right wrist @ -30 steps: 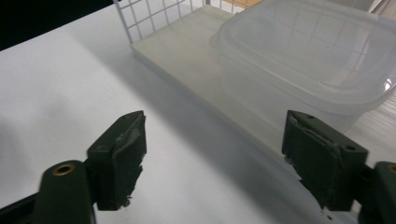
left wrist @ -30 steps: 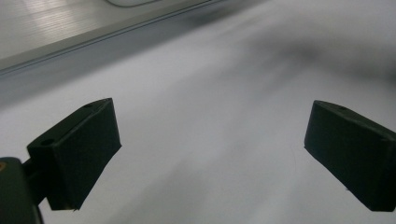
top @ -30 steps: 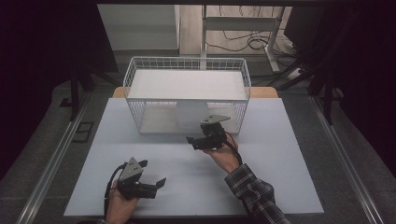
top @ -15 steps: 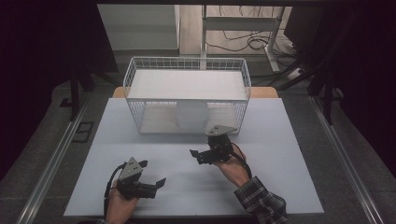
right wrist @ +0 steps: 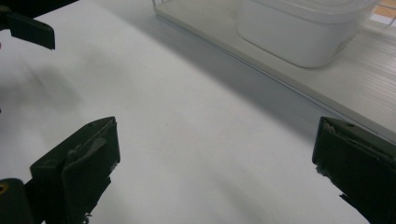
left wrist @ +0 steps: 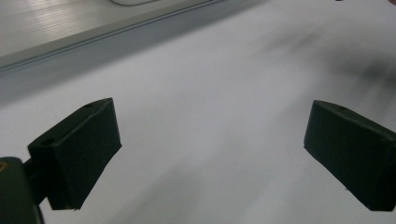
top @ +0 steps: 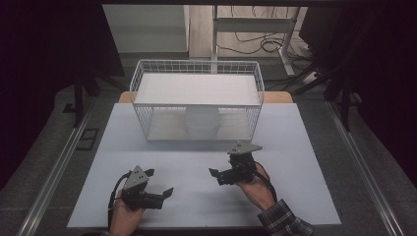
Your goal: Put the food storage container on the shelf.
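Observation:
A white wire basket (top: 196, 65) with two shelves stands at the far side of the white table (top: 196, 152). On its lower shelf sits a white round-cornered tub (top: 201, 122), which is close ahead in the right gripper view (right wrist: 303, 32). My right gripper (top: 222, 164) is held in front of the basket and apart from it. Its jaws have just been opening and now stand wide with nothing between them (right wrist: 215, 168). At the near left, my left gripper (top: 160, 182) rests low over the table, open and with bare table between its jaws (left wrist: 210, 154).
Metal rails (top: 59, 167) run along both sides of the table. Dark floor and a desk frame with cables (top: 255, 29) lie beyond the basket. One jaw of the left gripper (right wrist: 28, 28) shows at the top left of the right gripper view.
The right gripper has drawn back from the basket front toward the person and a little to the right, and its jaws have spread. The left gripper has stayed put.

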A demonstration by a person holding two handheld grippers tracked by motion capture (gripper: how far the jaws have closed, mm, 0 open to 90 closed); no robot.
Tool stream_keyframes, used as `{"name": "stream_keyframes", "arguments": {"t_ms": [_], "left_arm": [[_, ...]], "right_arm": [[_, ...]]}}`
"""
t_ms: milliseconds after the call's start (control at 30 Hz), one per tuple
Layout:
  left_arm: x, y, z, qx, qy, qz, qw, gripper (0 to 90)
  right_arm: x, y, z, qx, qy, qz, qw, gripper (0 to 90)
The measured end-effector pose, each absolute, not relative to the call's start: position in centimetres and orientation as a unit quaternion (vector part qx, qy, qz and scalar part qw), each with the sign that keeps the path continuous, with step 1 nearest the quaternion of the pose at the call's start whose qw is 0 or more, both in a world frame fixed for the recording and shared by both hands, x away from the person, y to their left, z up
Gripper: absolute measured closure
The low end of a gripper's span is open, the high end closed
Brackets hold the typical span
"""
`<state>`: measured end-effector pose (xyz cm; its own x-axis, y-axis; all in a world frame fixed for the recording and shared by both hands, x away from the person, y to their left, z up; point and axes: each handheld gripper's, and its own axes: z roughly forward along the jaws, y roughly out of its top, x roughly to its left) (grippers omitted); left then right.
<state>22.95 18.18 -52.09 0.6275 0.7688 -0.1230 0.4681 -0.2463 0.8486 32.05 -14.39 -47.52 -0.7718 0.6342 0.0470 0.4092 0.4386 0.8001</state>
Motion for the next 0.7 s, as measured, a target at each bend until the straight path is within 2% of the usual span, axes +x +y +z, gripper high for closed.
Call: {"name": "stream_keyframes", "arguments": {"t_ms": [700], "left_arm": [[22.1, 18.9, -51.5, 0.774, 0.400, 0.175, 0.458, 3.2]], "right_arm": [[27.9, -19.4, -46.9, 0.339, 0.820, 0.432, 0.162, 0.0]]}}
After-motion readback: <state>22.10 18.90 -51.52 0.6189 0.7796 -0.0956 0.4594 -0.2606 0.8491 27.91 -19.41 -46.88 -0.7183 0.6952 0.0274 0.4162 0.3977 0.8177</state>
